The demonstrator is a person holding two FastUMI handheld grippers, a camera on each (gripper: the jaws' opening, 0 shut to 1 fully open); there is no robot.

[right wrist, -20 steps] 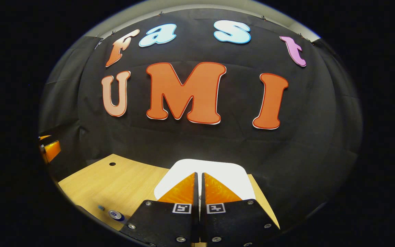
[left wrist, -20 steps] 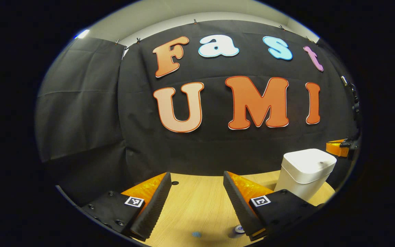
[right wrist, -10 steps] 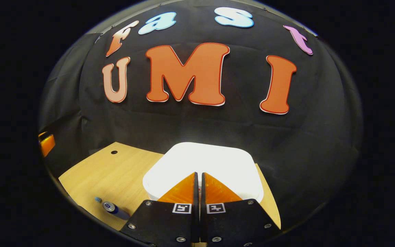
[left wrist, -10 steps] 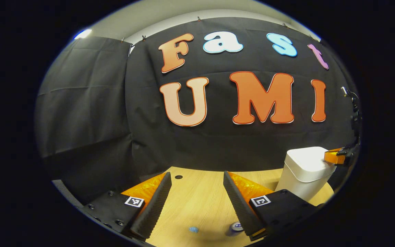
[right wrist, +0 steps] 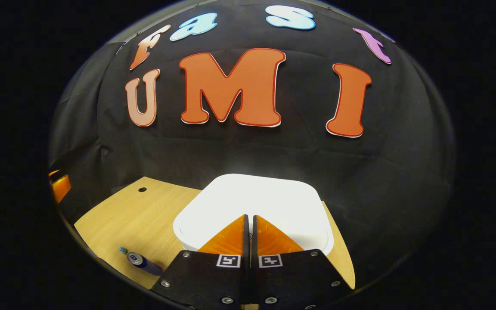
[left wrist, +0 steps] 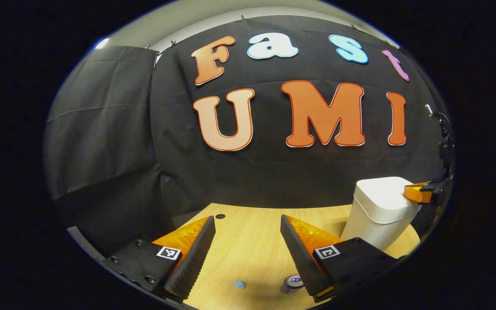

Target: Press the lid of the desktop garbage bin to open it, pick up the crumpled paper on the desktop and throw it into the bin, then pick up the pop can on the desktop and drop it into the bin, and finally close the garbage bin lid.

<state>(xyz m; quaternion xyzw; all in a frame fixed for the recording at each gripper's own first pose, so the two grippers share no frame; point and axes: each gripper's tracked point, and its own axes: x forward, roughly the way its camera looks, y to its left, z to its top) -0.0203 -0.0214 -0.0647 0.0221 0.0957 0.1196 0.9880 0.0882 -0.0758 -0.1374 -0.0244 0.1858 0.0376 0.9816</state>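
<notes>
The white garbage bin (left wrist: 379,213) stands at the table's right end with its lid (right wrist: 252,200) down. My right gripper (right wrist: 250,216) is shut with nothing between its fingers, and its tips rest on the lid's near part. From the left gripper view the right gripper (left wrist: 418,192) touches the lid's right edge. My left gripper (left wrist: 248,224) hangs open above the table, left of the bin. A small blue crumpled paper (left wrist: 240,284) lies below it. The blue pop can (left wrist: 293,281) lies beside it on its side. The can (right wrist: 142,261) and paper (right wrist: 122,249) sit at lower left.
The wooden table (left wrist: 248,254) has a small round hole (left wrist: 220,216) near its far edge. Black cloth walls close the booth behind and to the left. The table's edge runs close behind the bin.
My right gripper came down onto the bin lid, which grew larger in its view. The left gripper tilted slightly downward, so the can and paper show more.
</notes>
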